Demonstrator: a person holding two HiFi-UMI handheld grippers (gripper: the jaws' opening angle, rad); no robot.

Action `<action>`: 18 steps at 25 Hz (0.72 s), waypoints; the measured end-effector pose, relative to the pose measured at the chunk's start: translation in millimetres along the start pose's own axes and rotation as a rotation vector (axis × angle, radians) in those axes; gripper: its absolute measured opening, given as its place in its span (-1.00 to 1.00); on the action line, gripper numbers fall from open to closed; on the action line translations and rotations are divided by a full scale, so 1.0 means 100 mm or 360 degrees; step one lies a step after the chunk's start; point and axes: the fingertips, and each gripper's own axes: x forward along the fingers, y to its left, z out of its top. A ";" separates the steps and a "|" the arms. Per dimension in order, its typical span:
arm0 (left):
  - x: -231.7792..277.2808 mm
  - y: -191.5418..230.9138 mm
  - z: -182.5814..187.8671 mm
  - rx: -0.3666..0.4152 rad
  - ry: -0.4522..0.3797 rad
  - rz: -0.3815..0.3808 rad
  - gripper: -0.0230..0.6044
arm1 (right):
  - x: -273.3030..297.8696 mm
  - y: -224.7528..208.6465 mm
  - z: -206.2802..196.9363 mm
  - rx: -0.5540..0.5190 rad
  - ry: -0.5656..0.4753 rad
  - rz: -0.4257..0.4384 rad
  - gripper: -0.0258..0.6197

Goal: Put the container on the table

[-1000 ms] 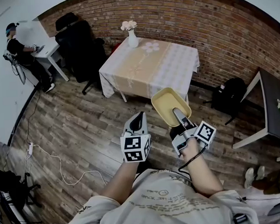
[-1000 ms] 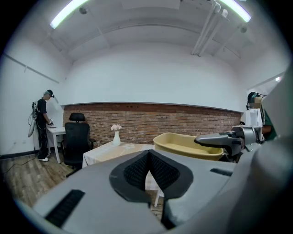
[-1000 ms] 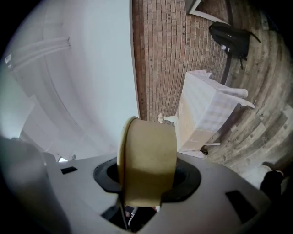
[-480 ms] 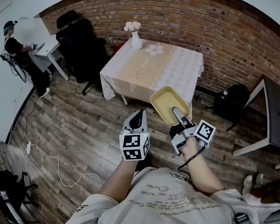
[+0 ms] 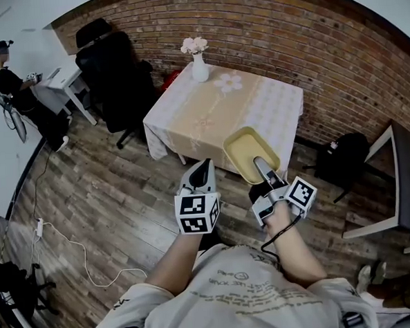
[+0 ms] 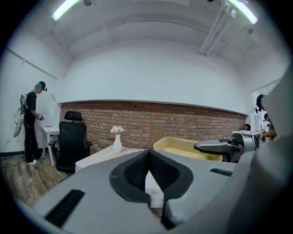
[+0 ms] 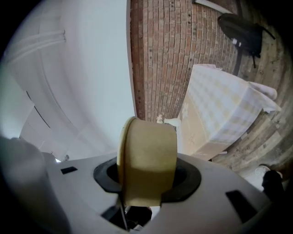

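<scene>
Currently in the carry phase. We hold the yellow container [image 5: 249,152] in the right gripper [image 5: 260,165], its jaws pinching the near wall, one inside the tub and one outside. The tub sticks out ahead with its open side up in the head view. The left gripper [image 5: 203,174] rides alongside, jaws pressed together on nothing. The container is in the air, not yet on the bench [image 5: 215,107]. From the head view it overlaps the bench's near edge toward the near right corner, and we cannot tell whether it is above the cloth yet. A vase of flowers [image 5: 199,64] stands at the far edge. Our judgement for doing this step well: bring the tub over open cloth well inside the near edge and away from the vase. Hold it level, lower until the base rests flat, and only then spread the jaws.
</scene>
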 end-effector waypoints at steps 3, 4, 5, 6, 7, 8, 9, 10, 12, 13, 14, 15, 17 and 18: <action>0.33 0.17 0.03 -0.0001 0.0018 -0.0018 -0.91 | 0.30 -0.11 0.17 0.0025 -0.0042 -0.0022 -0.38; 0.43 0.24 0.04 -0.0002 0.0024 -0.0021 -0.91 | 0.41 -0.15 0.21 0.0037 -0.0047 -0.0024 -0.38; 0.53 0.30 0.05 -0.0002 0.0029 -0.0022 -0.91 | 0.51 -0.17 0.25 0.0045 -0.0047 -0.0026 -0.38; 0.62 0.37 0.06 -0.0001 0.0034 -0.0023 -0.91 | 0.61 -0.20 0.27 0.0049 -0.0047 -0.0029 -0.38; 0.72 0.44 0.07 -0.0002 0.0040 -0.0023 -0.91 | 0.71 -0.22 0.30 0.0052 -0.0047 -0.0032 -0.38; 0.82 0.52 0.08 -0.0006 0.0047 -0.0023 -0.91 | 0.82 -0.24 0.33 0.0057 -0.0048 -0.0035 -0.38; 0.92 0.60 0.09 -0.0011 0.0054 -0.0024 -0.91 | 0.94 -0.26 0.36 0.0062 -0.0050 -0.0038 -0.38; 1.02 0.68 0.11 -0.0013 0.0061 -0.0026 -0.91 | 1.06 -0.28 0.38 0.0066 -0.0050 -0.0042 -0.38; 1.20 0.83 0.16 -0.0011 0.0076 -0.0036 -0.91 | 1.29 -0.32 0.42 0.0076 -0.0049 -0.0052 -0.38; 1.28 0.90 0.18 -0.0011 0.0086 -0.0041 -0.91 | 1.39 -0.33 0.44 0.0082 -0.0049 -0.0057 -0.38; 1.35 0.98 0.19 -0.0012 0.0098 -0.0045 -0.91 | 1.50 -0.35 0.45 0.0088 -0.0049 -0.0062 -0.38; 1.43 1.06 0.21 -0.0013 0.0107 -0.0046 -0.91 | 1.60 -0.36 0.46 0.0094 -0.0051 -0.0065 -0.38; 1.58 1.20 0.26 -0.0009 0.0116 -0.0047 -0.91 | 1.80 -0.39 0.49 0.0104 -0.0055 -0.0069 -0.38; 1.65 1.27 0.28 -0.0006 0.0117 -0.0047 -0.91 | 1.89 -0.41 0.51 0.0111 -0.0058 -0.0070 -0.38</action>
